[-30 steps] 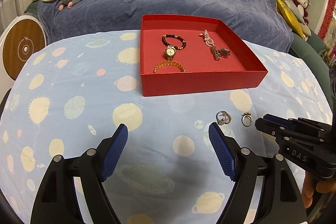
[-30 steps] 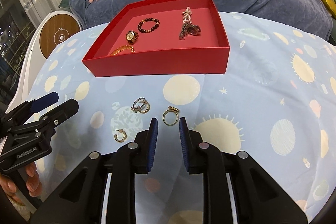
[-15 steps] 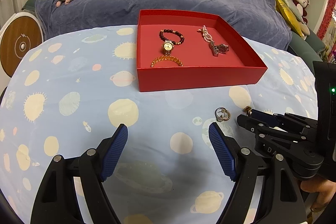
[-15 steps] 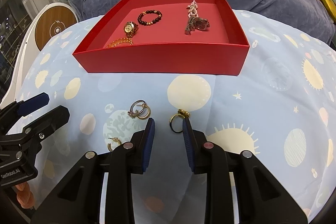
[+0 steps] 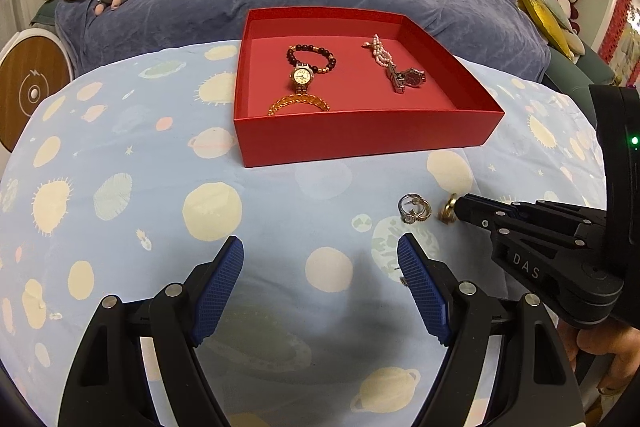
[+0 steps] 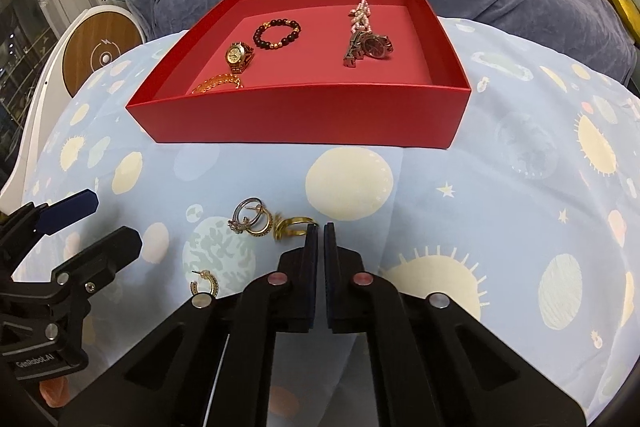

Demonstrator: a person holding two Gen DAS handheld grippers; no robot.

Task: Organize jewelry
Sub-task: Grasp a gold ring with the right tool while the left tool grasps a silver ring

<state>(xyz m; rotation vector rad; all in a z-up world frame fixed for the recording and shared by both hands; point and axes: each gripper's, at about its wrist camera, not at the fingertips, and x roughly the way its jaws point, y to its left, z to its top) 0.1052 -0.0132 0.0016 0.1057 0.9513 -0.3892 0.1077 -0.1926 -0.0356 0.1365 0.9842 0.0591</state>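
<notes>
Planet-print cloth (image 6: 500, 187), red box (image 6: 304, 123), gold ring (image 6: 294, 227), tangled rings (image 6: 250, 217), hoop earring (image 6: 205, 283)

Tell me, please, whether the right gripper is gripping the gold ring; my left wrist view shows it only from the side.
Observer: The right gripper is shut; the gold ring sticks out beside its tips, and I cannot tell whether the band is caught.
Operator: Thank you. Is any piece hidden from me?
Observer: Yes, a gold hoop earring lies alone on the cloth, nearer than the ring cluster.
</notes>
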